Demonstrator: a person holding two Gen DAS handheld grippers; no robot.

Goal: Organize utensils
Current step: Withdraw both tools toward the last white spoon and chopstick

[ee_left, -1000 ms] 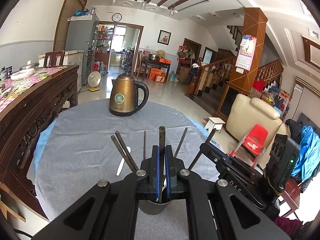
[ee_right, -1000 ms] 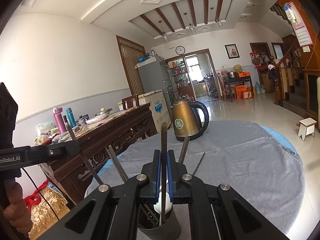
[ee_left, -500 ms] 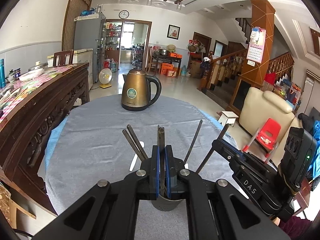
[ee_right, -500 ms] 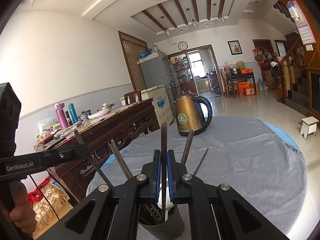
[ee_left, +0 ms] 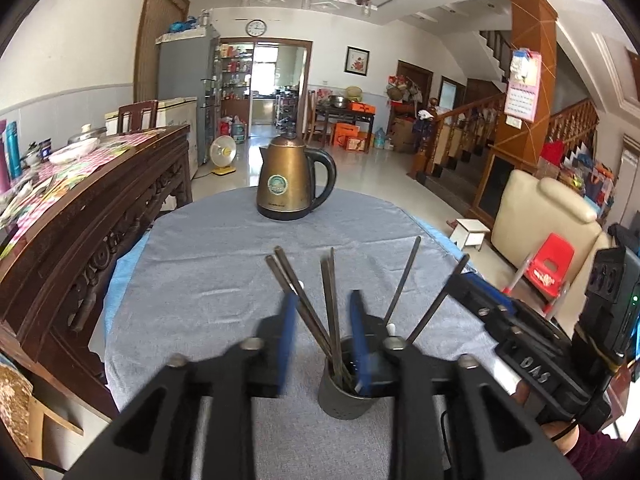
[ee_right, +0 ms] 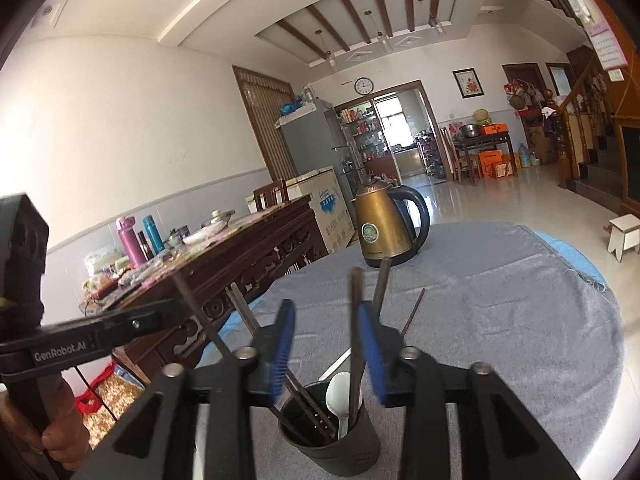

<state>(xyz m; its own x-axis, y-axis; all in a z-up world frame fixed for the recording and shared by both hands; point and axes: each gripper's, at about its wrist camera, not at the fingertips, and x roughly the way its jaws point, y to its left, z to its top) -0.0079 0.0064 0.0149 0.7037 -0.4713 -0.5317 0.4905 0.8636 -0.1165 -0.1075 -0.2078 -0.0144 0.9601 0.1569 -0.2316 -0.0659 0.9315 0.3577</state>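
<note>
Both jaws opening: left gripper [ee_left: 322,334] and right gripper [ee_right: 326,350] straddling loose chopsticks [ee_left: 330,308] unpinched. Could snag a stick withdrawing, tipping the dark cup [ee_right: 332,438] on the desk [ee_left: 224,264].

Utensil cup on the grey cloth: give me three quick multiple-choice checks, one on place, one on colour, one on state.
1. Where does the kettle stand relative to the utensil cup?
A. Beyond it on the same table
B. On the wooden sideboard
C. On the floor

2. What colour is the spoon in the cup?
A. Red
B. White
C. Gold

3. How do the left gripper and right gripper stand?
A. Both clamped on chopsticks
B. Both opening
C. One out of view

Answers: 1 A, the kettle sits farther back on the grey cloth. 2 B, its bowl shows white. 3 B, the blue pads are spread, with the chopsticks loose between them.
</note>
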